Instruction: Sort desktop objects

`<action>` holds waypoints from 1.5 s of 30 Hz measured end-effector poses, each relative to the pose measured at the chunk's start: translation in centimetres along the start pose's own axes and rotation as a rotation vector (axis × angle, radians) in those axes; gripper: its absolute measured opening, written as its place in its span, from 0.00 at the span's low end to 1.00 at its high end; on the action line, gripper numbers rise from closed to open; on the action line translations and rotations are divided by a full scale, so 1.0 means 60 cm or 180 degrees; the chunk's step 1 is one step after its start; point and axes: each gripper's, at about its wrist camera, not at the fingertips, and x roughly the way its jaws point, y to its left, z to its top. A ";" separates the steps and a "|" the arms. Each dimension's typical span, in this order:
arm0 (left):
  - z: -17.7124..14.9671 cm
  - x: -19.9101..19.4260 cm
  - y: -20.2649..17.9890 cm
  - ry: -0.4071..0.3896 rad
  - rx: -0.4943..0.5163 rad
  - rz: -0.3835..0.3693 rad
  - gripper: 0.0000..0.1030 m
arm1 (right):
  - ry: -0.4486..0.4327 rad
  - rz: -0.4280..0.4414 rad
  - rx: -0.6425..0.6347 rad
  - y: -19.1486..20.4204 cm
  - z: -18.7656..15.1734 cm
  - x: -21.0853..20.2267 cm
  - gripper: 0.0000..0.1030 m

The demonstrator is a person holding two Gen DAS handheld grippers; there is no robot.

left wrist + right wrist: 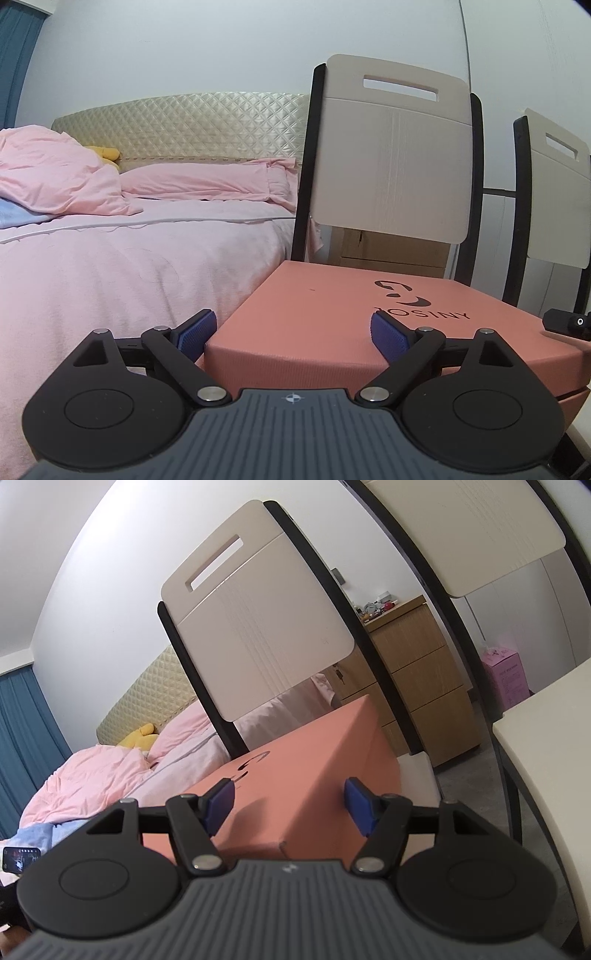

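Note:
A salmon-pink cardboard box (332, 314) with a dark logo on its lid rests on a chair seat. My left gripper (291, 328) is open, its blue pads (195, 332) wide apart, level with the box's near left corner, holding nothing. The box also shows in the right wrist view (295, 775). My right gripper (290, 805) is open above the box's near right corner, with one blue pad (360, 806) over the box's right side. The tip of the right gripper shows at the right edge of the left wrist view (569, 323).
Two chairs with cream backrests and black frames stand behind the box, one (391, 147) holding it and one (554, 192) to the right. A bed with pink bedding (129, 258) lies left. A wooden drawer unit (417, 679), a pink carton (506, 679) and a white table edge (546, 746) are right.

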 end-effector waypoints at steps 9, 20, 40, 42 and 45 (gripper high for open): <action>0.001 -0.014 -0.002 -0.0004 0.0058 0.0119 0.90 | 0.0023 0.0040 -0.0062 0.012 -0.010 -0.010 0.65; -0.002 -0.015 0.019 -0.0007 -0.0143 0.0072 0.93 | -0.0019 0.0206 0.0079 0.013 -0.016 -0.032 0.64; -0.008 -0.011 0.012 0.0101 0.0001 0.0017 0.94 | -0.0040 0.0224 0.0179 0.017 -0.028 -0.060 0.64; -0.009 -0.005 0.011 0.0094 0.0008 -0.0025 0.94 | -0.0070 0.0213 0.0184 0.018 -0.028 -0.063 0.64; -0.007 0.004 0.010 0.0116 0.0012 -0.0063 0.94 | -0.0090 0.0175 0.0164 0.017 -0.026 -0.062 0.64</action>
